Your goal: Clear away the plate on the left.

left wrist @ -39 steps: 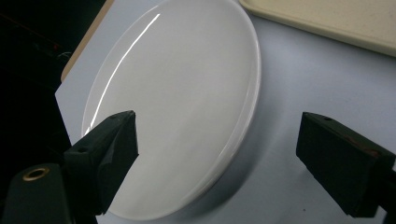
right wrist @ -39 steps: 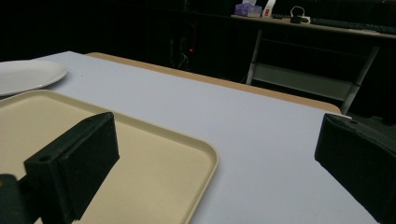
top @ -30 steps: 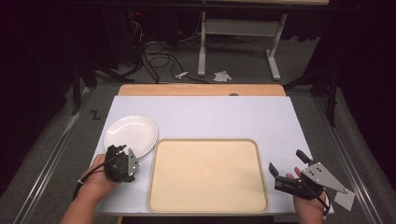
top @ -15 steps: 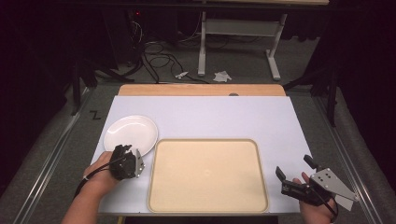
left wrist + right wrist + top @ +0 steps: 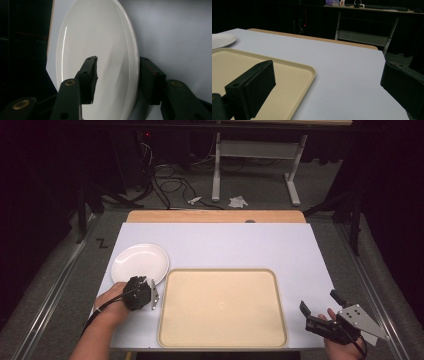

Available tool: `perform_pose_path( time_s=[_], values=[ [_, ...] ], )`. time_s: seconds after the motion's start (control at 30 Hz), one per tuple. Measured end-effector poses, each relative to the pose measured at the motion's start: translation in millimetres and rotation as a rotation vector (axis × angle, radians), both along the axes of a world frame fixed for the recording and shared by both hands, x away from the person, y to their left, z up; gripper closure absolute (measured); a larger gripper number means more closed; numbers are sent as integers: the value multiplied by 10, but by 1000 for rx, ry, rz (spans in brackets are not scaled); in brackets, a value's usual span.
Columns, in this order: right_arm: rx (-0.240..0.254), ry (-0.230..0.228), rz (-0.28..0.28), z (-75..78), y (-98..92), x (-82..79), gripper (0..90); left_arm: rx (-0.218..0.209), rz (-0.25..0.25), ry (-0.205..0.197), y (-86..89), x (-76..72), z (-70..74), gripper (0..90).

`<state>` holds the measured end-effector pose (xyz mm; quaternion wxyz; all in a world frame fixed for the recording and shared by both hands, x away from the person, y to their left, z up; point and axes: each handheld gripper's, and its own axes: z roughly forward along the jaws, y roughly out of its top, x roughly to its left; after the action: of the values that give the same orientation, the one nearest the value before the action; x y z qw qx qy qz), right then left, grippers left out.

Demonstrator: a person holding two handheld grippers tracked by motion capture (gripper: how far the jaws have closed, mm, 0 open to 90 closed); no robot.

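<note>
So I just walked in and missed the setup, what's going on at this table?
A person works with a hand-held gripper in each hand. The left gripper is at the near edge of the white plate, its jaws set either side of the rim; whether they pinch it yet is unclear. The right gripper is open at the table's near right corner, beside the beige tray, which holds nothing.

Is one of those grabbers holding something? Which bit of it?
The left gripper has its jaws either side of the white plate rim, not clearly clamped yet. The right gripper holds nothing.
</note>
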<state>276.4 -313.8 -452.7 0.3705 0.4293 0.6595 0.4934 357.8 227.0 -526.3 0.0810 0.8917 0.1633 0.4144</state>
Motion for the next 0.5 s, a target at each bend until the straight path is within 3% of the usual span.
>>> perform_pose_path(
  time_s=[0.2, 0.23, 0.27, 0.47, 0.5],
  values=[
    [14, 4, -8, -8, -26, -16, 5, -47, 6, 52, 5, 16, -3, 667],
    [18, 8, -12, -8, -28, -20, 4, 1, 6, 80, 7, 12, 34, 718],
    [20, 7, -14, -9, -30, -19, 4, -1, 6, 85, 1, 6, 26, 759],
    [23, 10, -20, -18, -29, -15, 4, 15, 22, 72, -22, -6, 35, 793],
    [23, 14, -15, -20, -29, -13, 5, -2, 19, 64, -23, -9, 31, 798]
  ],
)
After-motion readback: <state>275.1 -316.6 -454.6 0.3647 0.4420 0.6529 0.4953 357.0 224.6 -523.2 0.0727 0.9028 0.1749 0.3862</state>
